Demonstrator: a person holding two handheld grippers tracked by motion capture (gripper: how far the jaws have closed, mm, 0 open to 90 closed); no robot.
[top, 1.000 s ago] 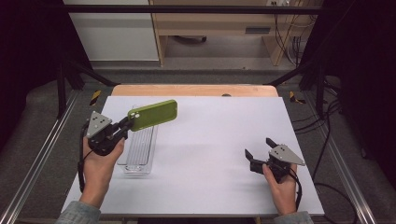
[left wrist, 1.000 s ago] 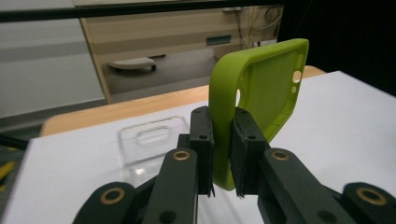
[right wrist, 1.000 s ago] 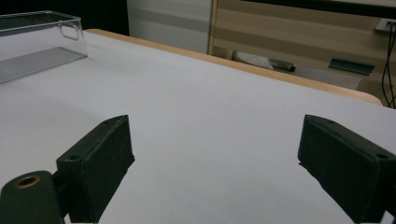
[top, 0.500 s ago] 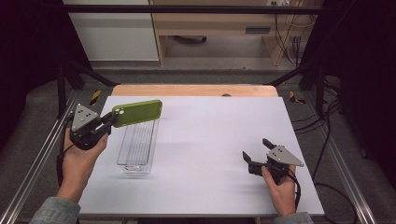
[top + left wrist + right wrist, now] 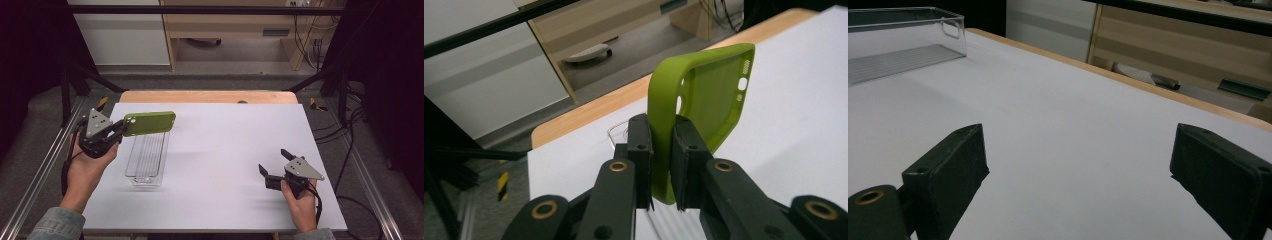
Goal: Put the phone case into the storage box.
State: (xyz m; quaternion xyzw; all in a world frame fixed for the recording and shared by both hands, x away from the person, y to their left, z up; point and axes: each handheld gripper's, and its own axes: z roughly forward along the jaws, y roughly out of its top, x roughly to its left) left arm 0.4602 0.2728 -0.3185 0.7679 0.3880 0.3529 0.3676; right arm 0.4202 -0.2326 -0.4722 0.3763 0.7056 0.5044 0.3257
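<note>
A white table (image 5: 225,165) with a pale wooden strip along its far edge stands on a grey floor (image 5: 210,80). Metal rails (image 5: 40,170) run along its left and right sides. Beyond it, a white cabinet (image 5: 120,30) sits far left beside a light wooden shelf unit (image 5: 235,22). Cables (image 5: 310,45) hang at the far right, where darkness frames both sides.

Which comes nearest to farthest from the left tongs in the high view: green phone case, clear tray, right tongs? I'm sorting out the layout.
1. Green phone case: clamped in the left tongs, at the table's left.
2. Clear tray: just right of and below them, on the table.
3. Right tongs: across the table, near its right front, open.
</note>
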